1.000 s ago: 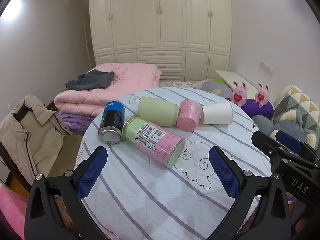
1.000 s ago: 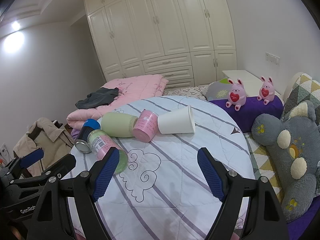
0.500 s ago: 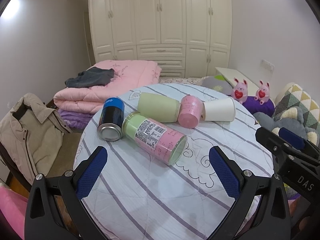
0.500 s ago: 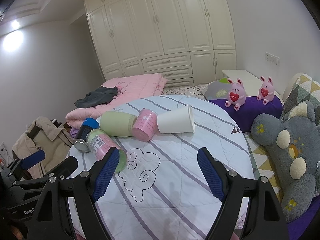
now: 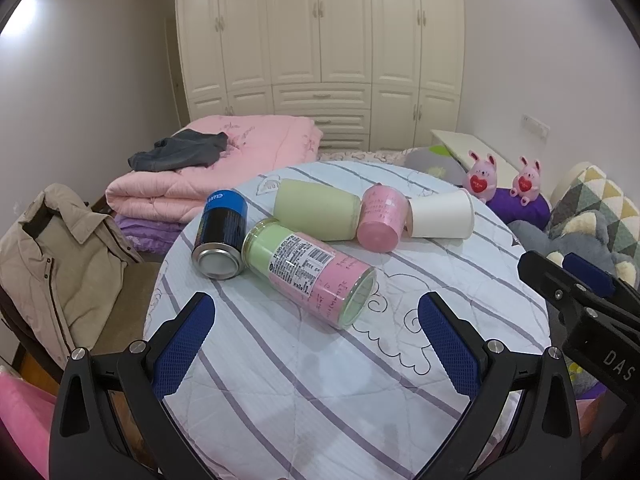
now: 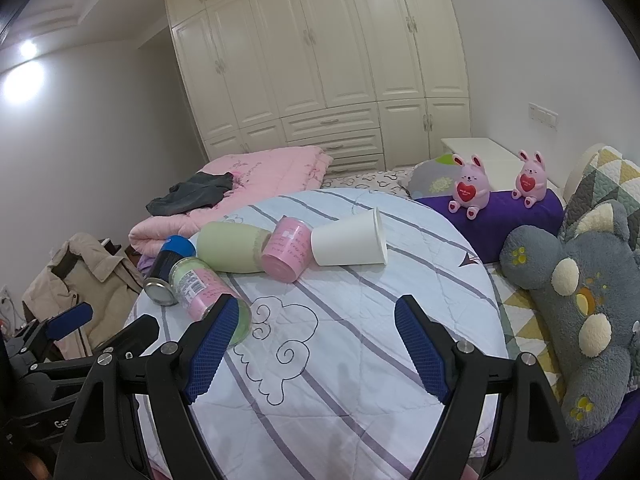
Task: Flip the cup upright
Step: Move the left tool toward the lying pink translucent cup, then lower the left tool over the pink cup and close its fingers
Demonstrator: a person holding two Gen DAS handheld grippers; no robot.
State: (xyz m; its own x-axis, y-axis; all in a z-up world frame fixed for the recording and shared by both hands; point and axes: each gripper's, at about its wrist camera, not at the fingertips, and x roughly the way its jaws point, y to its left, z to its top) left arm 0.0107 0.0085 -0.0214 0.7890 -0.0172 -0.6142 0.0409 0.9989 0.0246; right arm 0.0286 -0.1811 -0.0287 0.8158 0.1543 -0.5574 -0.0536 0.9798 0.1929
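A white paper cup (image 5: 440, 214) (image 6: 348, 242) lies on its side at the far right of a round table, mouth to the right. Left of it lie a pink cup (image 5: 380, 218) (image 6: 287, 252), a pale green cup (image 5: 316, 210) (image 6: 232, 246), a blue can (image 5: 220, 236) (image 6: 168, 268) and a green-and-pink labelled jar (image 5: 310, 276) (image 6: 208, 294). My left gripper (image 5: 316, 344) is open and empty, low over the near table. My right gripper (image 6: 316, 350) is open and empty, near the table's front, short of the white cup.
The table wears a striped light blue cloth (image 5: 320, 380). A chair with a beige jacket (image 5: 52, 268) stands at its left. A pink quilt (image 5: 216, 176) lies behind. Plush toys and cushions (image 6: 568, 288) crowd the right. The right gripper's body shows in the left wrist view (image 5: 580, 308).
Both grippers have moved slightly; the cups sit a little lower and nearer in both views. Nothing on the table has moved and both stay open.
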